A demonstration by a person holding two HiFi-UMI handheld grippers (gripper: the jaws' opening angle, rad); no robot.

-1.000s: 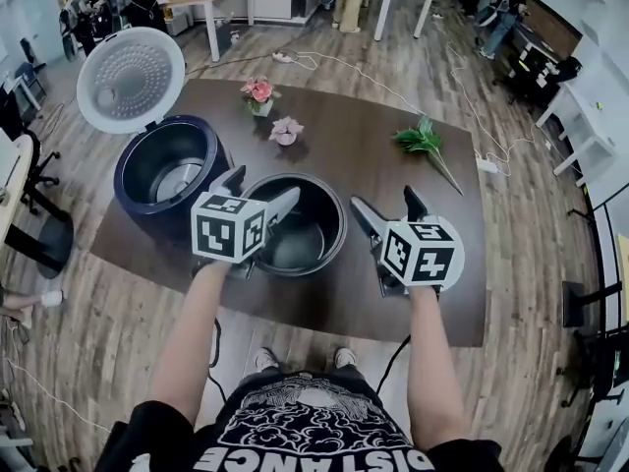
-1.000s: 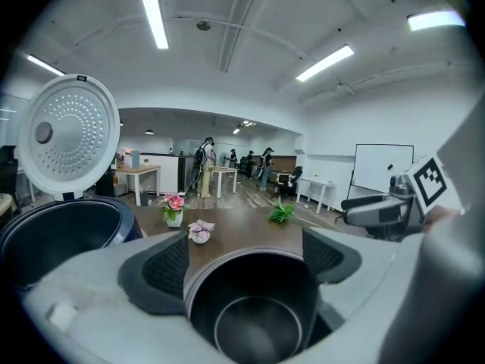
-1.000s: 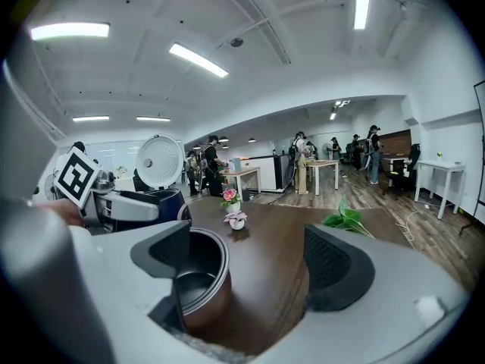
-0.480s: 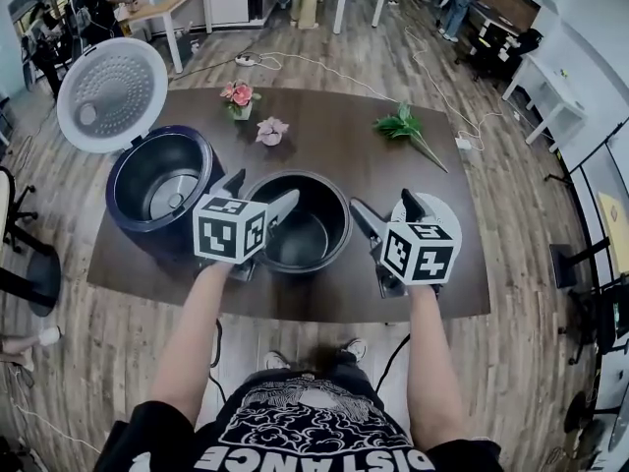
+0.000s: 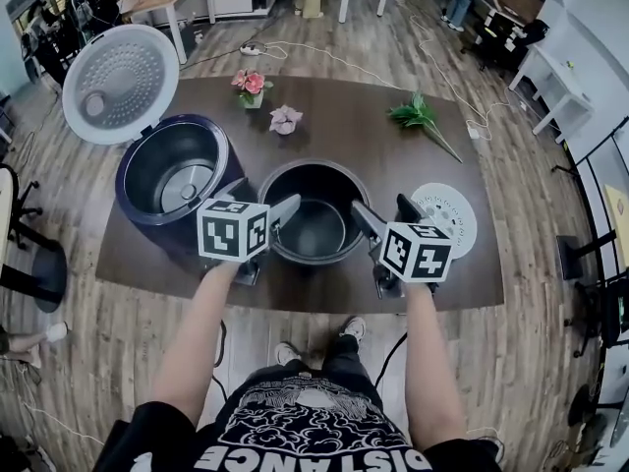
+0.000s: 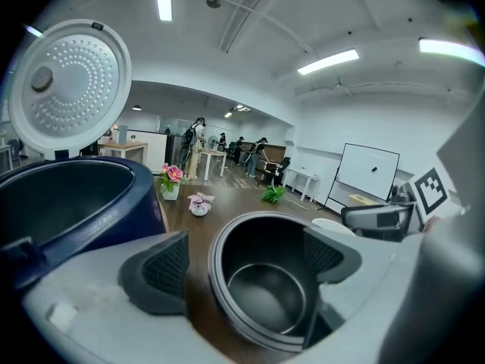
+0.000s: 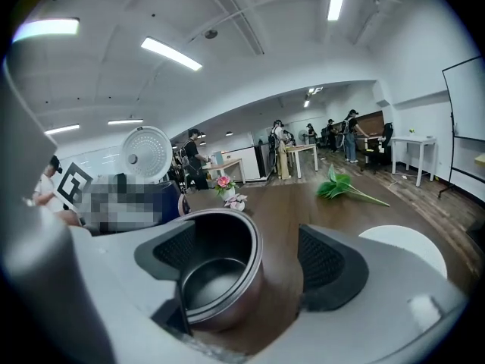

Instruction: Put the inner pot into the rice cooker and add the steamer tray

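The inner pot [image 5: 313,219] stands upright and empty on the brown tabletop [image 5: 364,155], close to its near edge and between the 2 tools; it is outside the rice cooker [image 5: 126,180], which sits just to its left with its dark bowl bare and its white perforated lid [image 5: 120,84] raised at the far left.

The left tool [image 6: 242,258] is spread wide at the pot's left side; in the left gripper view the pot's rim stands between the 2 jaws, the left pad [image 6: 163,268] is clear of the rim with bare tabletop showing between them, and the right pad [image 6: 322,252] hangs over the pot's mouth; neither pad presses on the metal.

The right tool [image 7: 250,258] is also spread, at the pot's right side, and its jaws have just been closing a little; in the right gripper view the pot's right rim stands between them, the left pad [image 7: 178,252] sits over the pot's opening and the right pad [image 7: 322,260] is apart from the wall, so nothing is pinched.

The steamer tray [image 5: 454,212], a white round disc with small holes, lies flat on the tabletop just right of the right tool, well apart from the cooker.

On the far part of the tabletop stand 1 small vase of pink flowers [image 5: 252,85], 1 paler flower [image 5: 286,119] near it, and 1 green sprig [image 5: 421,116] to the right.
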